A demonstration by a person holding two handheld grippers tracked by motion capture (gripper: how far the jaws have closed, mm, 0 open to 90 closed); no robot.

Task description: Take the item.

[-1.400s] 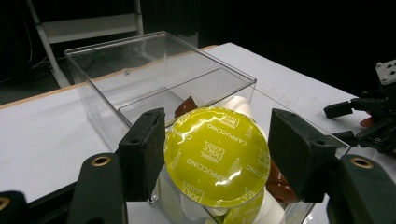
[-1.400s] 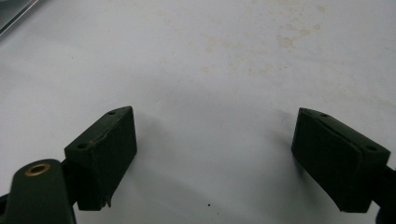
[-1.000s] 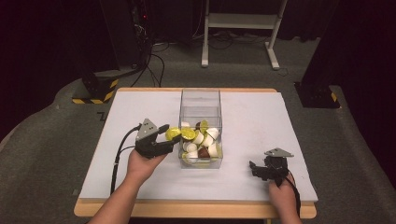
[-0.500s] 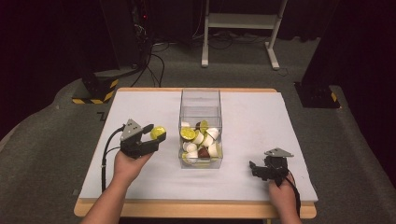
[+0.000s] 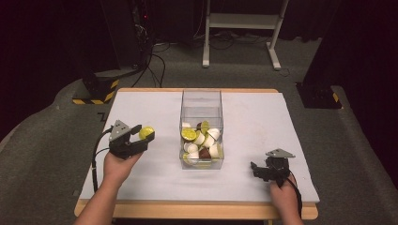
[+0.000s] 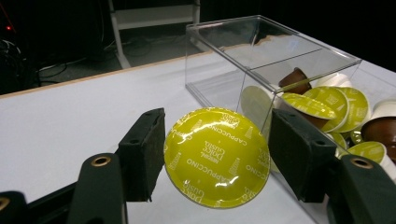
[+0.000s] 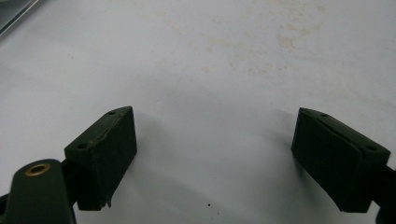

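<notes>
A yellow-green coffee capsule [image 6: 217, 156] with a Cappuccino foil lid sits clamped between the pads of my left gripper [image 6: 215, 158]. In the high view that gripper [image 5: 144, 139] hovers left of the clear plastic box [image 5: 201, 101], holding the same capsule [image 5: 146, 132] above the white table. The box holds several capsules [image 5: 202, 143], green-lidded, white and brown. My right gripper [image 5: 257, 170] rests near the front right of the table; its jaws stand wide apart over bare tabletop [image 7: 210, 140], with nothing between them.
The white table [image 5: 263, 117] ends in a wooden edge at the front. A white metal stand [image 5: 241, 28], cables and a black-and-yellow base [image 5: 96, 91] lie on the grey floor beyond the table. The box's open top faces up.
My left gripper has moved left, away from the box, carrying the green capsule with it. The right gripper has stayed in place.
</notes>
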